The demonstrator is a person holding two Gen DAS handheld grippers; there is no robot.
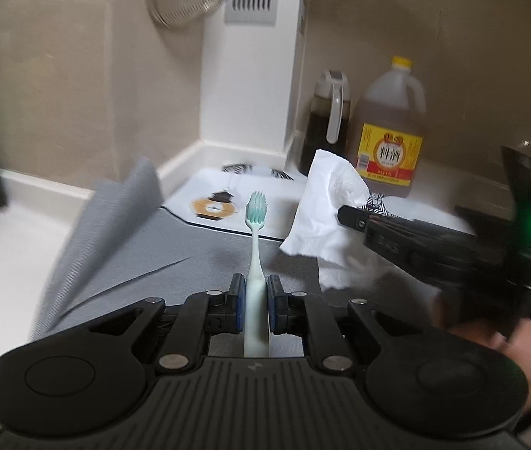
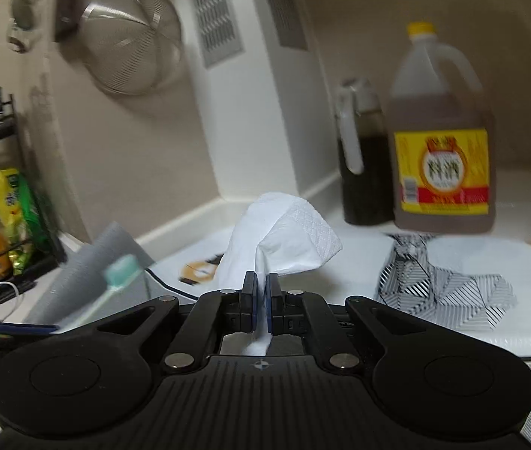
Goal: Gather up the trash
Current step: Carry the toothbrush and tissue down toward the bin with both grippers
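Toothbrush [image 1: 256,262] is pinched upright in the left hand-held gripper [image 1: 256,300]; beyond it, the right hand-held gripper [image 2: 261,300] clamps a crumpled tissue [image 2: 284,236], both lifted above the surface [image 1: 10,247]. Pickup looks complete; next, carrying both to a bin, which is unseen.

The toothbrush [image 1: 256,262] stands between the left gripper's [image 1: 256,305] pads, above the mat [image 1: 198,273]. To its right the tissue [image 1: 329,221] hangs from the right gripper [image 2: 261,302]. Behind, a jug [image 1: 391,127] and a pitcher [image 1: 327,120] stand side by side on the counter [image 1: 3,247], seemingly touching
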